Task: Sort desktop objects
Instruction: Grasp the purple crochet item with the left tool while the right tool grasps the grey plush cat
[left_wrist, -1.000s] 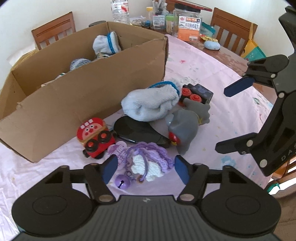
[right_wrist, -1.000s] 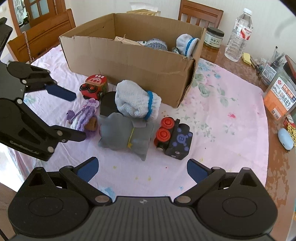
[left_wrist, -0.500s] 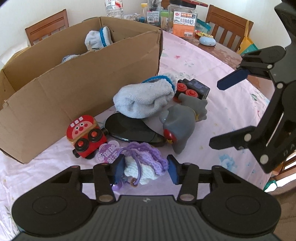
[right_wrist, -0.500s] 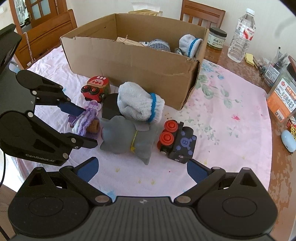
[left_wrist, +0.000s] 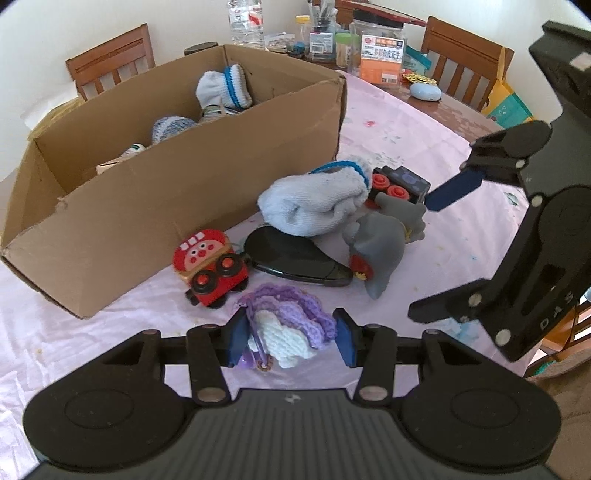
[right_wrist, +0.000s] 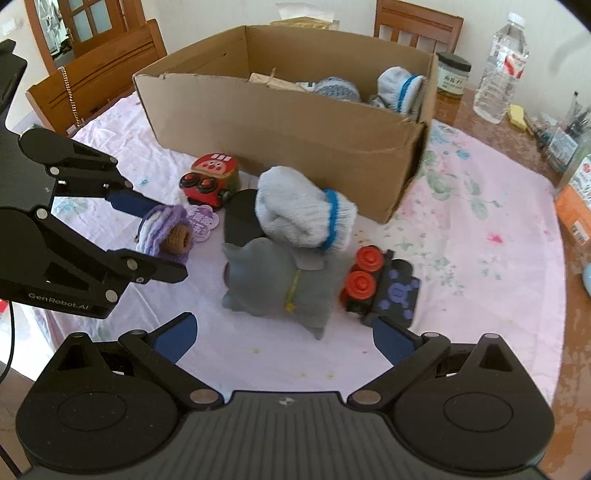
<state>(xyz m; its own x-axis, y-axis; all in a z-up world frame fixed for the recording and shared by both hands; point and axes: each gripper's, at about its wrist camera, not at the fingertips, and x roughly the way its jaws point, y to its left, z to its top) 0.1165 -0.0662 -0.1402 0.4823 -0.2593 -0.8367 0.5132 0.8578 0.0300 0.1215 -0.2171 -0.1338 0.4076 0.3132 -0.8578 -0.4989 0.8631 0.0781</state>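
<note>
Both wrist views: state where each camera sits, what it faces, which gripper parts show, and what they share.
Left wrist: sits behind the left gripper, angled down at the table; its fingers clamp the purple crochet pouch; the right gripper shows at right.
Right wrist: sits behind the right gripper, open, angled down at the grey elephant toy; the left gripper shows at left.
Shared: cardboard box, white sock, red toy car, black toy train.

The open brown cardboard box (right_wrist: 288, 122) walls off the far side of the desk (right_wrist: 480, 229). In front of it the rolled pale-blue sock (right_wrist: 299, 212), grey soft toy (right_wrist: 273, 284), red toy car (right_wrist: 208, 181) and black-and-red block train (right_wrist: 384, 291) crowd together. Bare pink cloth right of the train leaves free passage.
</note>
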